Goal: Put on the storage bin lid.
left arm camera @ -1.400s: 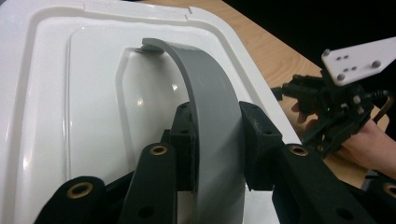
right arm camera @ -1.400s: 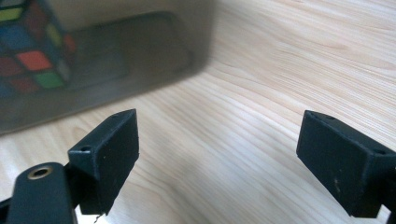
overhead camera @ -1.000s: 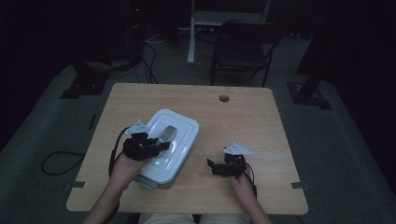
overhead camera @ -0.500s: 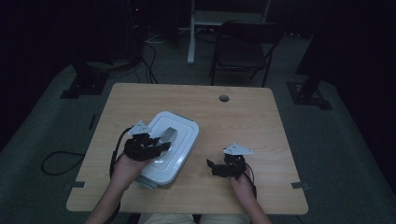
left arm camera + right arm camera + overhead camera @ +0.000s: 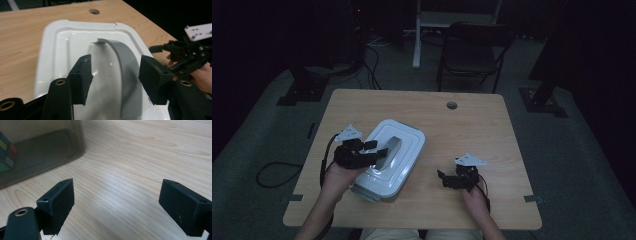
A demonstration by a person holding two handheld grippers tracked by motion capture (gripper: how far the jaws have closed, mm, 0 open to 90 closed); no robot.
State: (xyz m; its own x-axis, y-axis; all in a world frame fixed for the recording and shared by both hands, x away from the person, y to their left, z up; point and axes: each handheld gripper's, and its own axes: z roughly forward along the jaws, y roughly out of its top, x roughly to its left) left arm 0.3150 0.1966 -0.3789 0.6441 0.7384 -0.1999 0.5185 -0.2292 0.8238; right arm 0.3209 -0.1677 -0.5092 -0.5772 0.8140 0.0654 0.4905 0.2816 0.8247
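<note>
Your left gripper (image 5: 113,78) has just been opening around the grey handle (image 5: 126,75) at centre, gripping nothing; right gripper (image 5: 116,207) stays wide open, empty.

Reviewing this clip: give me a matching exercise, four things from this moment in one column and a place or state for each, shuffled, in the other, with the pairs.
1. left gripper
2. right gripper
3. grey handle
4. round hole

a. in the tabletop at its far edge
b. arched on the white lid
c. jaws open over bare wood
d. jaws just opening, either side of the handle, pads clear of it

Pairs: 1-d, 2-c, 3-b, 4-a
</note>
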